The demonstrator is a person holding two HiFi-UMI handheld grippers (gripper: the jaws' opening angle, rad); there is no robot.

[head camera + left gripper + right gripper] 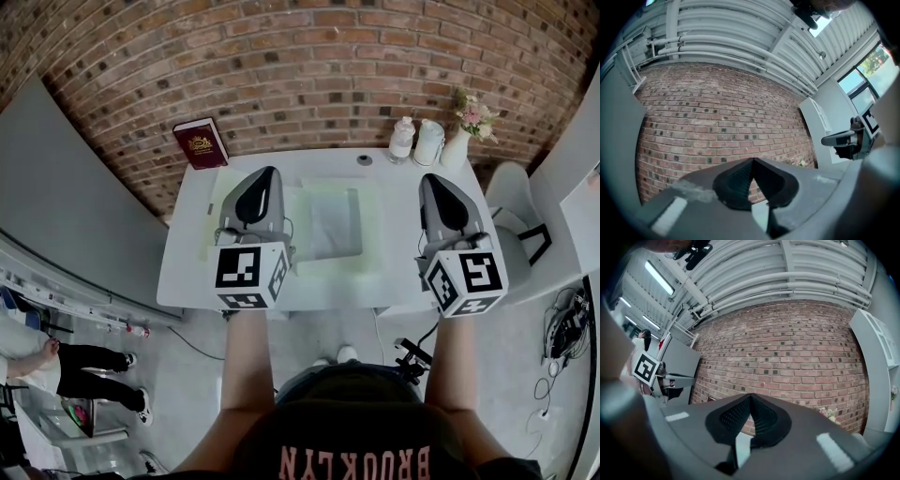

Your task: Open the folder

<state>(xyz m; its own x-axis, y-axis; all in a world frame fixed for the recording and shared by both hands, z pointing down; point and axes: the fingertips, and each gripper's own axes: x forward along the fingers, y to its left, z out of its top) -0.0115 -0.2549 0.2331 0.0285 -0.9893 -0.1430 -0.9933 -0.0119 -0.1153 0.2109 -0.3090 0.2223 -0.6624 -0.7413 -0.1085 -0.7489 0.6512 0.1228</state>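
A pale green folder [370, 234] lies flat and closed in the middle of the white table [187, 272]. My left gripper [266, 172] hovers over the folder's left edge, its marker cube toward me. My right gripper [428, 179] hovers just right of the folder. Both point level at the brick wall. In the left gripper view the jaws of the left gripper [752, 161] meet at the tip with nothing between them. The right gripper [750, 396] is likewise shut and empty in its own view. The folder is hidden in both gripper views.
A dark red book [200, 142] leans on the wall behind the table's left corner. Two white bottles [401, 139] and a vase of flowers [466, 127] stand at the back right. A white chair [517, 220] is on the right. A person [56, 366] stands at lower left.
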